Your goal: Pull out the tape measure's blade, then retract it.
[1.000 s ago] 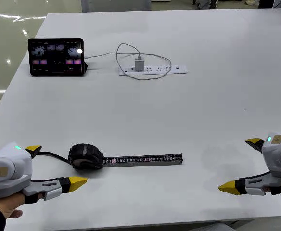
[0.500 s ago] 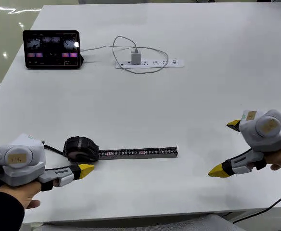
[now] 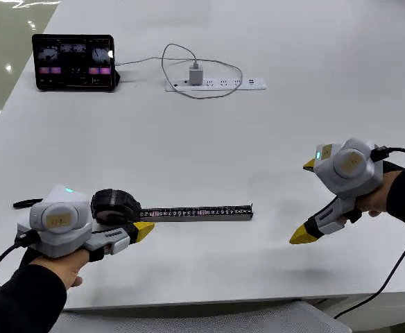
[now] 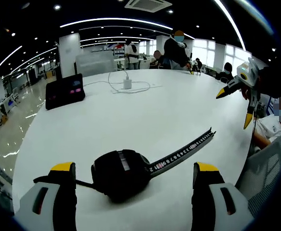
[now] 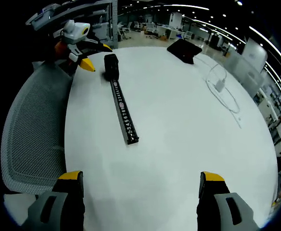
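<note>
open table (image 3: 279, 125) between blade (image 3: 195, 212) and right gripper (image 3: 304, 200)

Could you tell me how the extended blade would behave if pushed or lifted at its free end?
The blade lies thin and straight, so it probably flexes or buckles when lifted. Its squat case looks heavier, so pushing likely pivots the blade around it.

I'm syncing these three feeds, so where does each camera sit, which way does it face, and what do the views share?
Head view: on the headset, looking forward and down over the white table at the black tape measure with its blade out; left gripper, right gripper and dark sleeves show.
Left gripper view: on the left gripper, facing the tape measure between its open jaws.
Right gripper view: on the right gripper, facing the blade's tip; open jaws below.
All share the tape measure and black tablet.
</note>
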`<state>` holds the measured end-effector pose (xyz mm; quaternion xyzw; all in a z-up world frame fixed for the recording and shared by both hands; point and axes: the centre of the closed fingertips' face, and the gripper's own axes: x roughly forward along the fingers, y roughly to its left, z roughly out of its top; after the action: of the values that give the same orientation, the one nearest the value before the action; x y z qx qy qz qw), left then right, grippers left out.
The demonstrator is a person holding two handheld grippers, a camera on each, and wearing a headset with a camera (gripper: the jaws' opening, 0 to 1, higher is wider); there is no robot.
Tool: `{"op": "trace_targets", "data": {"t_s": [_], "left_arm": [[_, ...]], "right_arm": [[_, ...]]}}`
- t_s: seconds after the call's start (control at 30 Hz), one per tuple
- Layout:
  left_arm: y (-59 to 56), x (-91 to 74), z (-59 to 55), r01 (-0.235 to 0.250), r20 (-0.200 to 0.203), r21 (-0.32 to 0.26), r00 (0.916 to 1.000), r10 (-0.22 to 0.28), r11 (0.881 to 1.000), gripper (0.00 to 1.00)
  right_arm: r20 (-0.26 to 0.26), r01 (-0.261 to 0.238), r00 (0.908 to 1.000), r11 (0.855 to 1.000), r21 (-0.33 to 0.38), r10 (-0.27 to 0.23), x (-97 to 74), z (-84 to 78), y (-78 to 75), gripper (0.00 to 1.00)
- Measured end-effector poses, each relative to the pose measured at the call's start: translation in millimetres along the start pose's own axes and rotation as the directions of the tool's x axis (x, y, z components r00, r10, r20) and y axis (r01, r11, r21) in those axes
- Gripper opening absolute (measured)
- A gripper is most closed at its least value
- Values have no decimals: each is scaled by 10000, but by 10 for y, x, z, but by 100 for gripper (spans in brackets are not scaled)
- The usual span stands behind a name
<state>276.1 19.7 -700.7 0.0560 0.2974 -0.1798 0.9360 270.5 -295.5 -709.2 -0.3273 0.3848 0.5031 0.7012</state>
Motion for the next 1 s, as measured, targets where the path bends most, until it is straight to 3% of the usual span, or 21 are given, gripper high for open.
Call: {"op": "trace_targets", "data": {"t_s": [0.13, 0.27, 0.4, 0.5, 0.6, 0.73, 0.87, 1.0], "left_arm": [[-1, 47, 2, -220, 55, -132, 9997, 221, 9997, 99], [74, 72, 35, -704, 450, -173, 9965, 711, 9974, 99], [104, 97, 50, -799, 628, -621, 9945, 838, 9949, 99], [149, 111, 35, -993, 619, -604, 9928, 1030, 9932, 99], [214, 143, -6, -1153, 559, -650, 9913, 1190, 9912, 99], [280, 144, -7, -1464, 771, -204, 9860, 1476, 9890, 99], [329, 164, -34, -1513, 983, -439, 9830, 1550, 9875, 99], [343, 148, -51, -1590, 1219, -675, 9785, 1663, 9850, 99]], "right_arm": [[-20, 73, 10000, 9999, -74, -73, -4, 56, -70, 99], [-82, 103, 9999, 9992, -378, -106, -1, 60, -133, 99], [-124, 91, 9999, 9991, -403, -97, 9, 79, -184, 99], [-150, 88, 9998, 9981, -603, -97, 38, 127, -200, 99], [-93, 29, 10000, 9976, -685, -35, 93, 184, -206, 99], [-63, -178, 9998, 9952, -960, 173, 185, 229, -176, 99], [-99, -97, 9999, 9966, -823, 89, 290, 263, -229, 99], [-166, -279, 9995, 9946, -997, 264, 404, 317, -177, 99]]}}
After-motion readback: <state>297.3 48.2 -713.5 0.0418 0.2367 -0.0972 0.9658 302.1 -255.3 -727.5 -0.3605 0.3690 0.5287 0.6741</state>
